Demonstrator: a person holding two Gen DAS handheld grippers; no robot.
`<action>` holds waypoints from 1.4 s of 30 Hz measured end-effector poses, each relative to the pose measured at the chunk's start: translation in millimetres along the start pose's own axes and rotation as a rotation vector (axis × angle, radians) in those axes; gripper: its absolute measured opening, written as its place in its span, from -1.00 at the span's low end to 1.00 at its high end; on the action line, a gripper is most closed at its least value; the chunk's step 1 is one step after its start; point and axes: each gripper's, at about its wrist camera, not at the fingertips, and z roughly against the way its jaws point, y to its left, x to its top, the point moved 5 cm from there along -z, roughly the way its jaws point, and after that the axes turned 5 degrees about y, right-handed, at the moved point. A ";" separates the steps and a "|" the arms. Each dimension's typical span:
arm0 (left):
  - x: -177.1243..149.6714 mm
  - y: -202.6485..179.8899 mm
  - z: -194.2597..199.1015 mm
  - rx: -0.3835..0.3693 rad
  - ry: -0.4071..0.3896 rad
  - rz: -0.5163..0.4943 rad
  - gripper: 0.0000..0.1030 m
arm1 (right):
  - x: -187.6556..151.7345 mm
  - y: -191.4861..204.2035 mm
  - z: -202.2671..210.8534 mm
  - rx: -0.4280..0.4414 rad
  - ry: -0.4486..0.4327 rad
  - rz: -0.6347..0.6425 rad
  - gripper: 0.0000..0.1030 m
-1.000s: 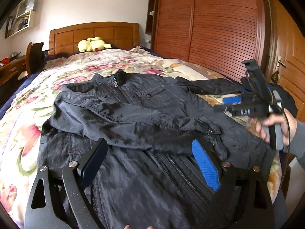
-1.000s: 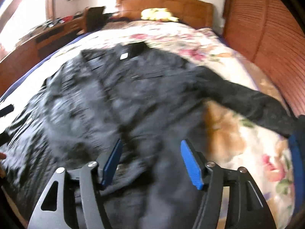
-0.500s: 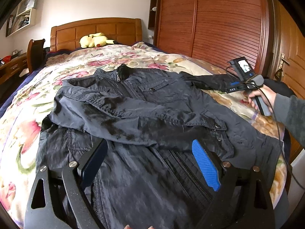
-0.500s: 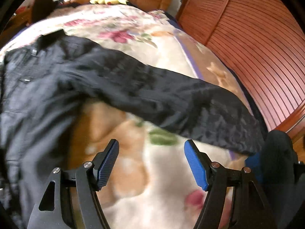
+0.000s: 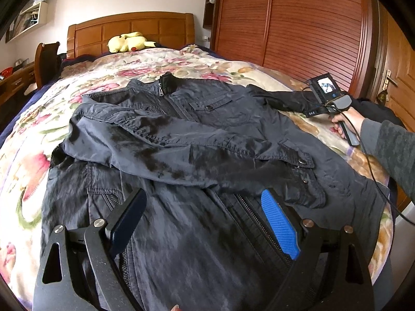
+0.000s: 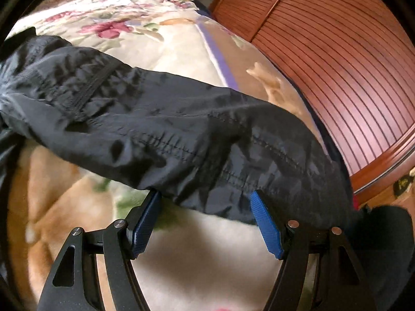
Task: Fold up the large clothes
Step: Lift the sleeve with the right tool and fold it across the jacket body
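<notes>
A dark navy jacket (image 5: 207,129) lies front up on the floral bed cover (image 5: 31,160), collar toward the headboard. Its left sleeve is folded across the chest. My left gripper (image 5: 204,193) hovers open over the jacket's lower front near the zip, holding nothing. The right sleeve (image 6: 181,129) stretches out toward the bed's right side. My right gripper (image 6: 205,193) is open at that sleeve's near edge, with its fingertips (image 6: 255,199) just at the cloth. In the left wrist view a hand (image 5: 347,121) holds that gripper by the sleeve (image 5: 282,98).
A yellow plush toy (image 5: 129,42) lies by the wooden headboard (image 5: 155,28). A slatted wooden wardrobe (image 5: 298,26) and a door (image 5: 399,83) stand close along the bed's right side. A chair (image 5: 46,62) stands at the left. Another dark cloth (image 6: 384,235) lies past the sleeve's end.
My right gripper swung from over the jacket's body to the right and down to the outstretched sleeve. The left gripper stayed over the lower front, and the jacket has not moved.
</notes>
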 end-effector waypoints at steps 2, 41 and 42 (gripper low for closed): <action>-0.7 -0.3 -1.2 0.001 0.006 -0.001 0.76 | 4.2 -4.0 -2.4 -0.090 -0.016 0.015 0.41; -1.6 0.4 -1.1 -0.006 0.008 -0.004 0.76 | -75.8 127.5 258.4 0.540 -0.388 0.246 -0.67; -1.6 0.5 -1.1 -0.005 0.009 -0.005 0.76 | -79.5 127.5 257.6 0.553 -0.384 0.250 -0.67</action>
